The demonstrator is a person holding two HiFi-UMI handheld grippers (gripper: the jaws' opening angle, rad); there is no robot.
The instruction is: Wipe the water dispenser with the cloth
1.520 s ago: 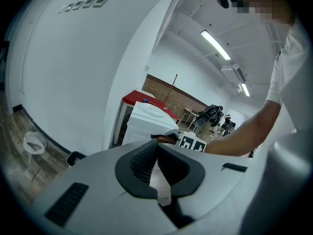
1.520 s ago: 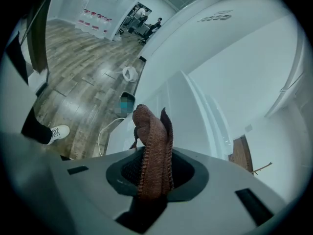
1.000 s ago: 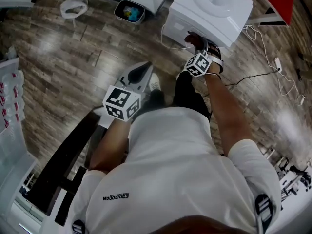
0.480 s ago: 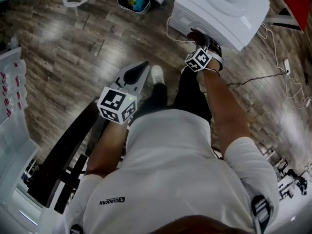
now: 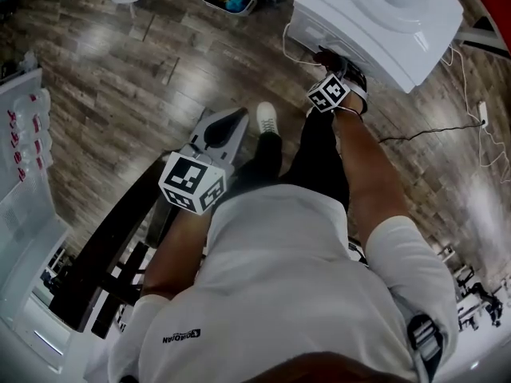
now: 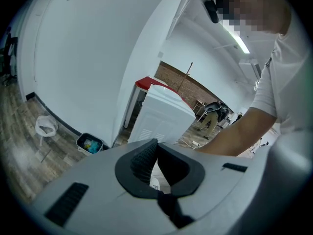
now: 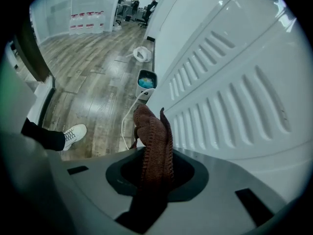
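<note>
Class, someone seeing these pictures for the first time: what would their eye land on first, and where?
The white water dispenser stands at the head view's upper right. The right gripper, beside its ribbed panel, is shut on a brown knitted cloth. The left gripper is shut and empty, away from the dispenser.

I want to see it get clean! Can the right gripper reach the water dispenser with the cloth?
Probably yes. The right gripper, shut on the brown cloth, sits right beside the water dispenser's ribbed side, with nothing visible between them.
</note>
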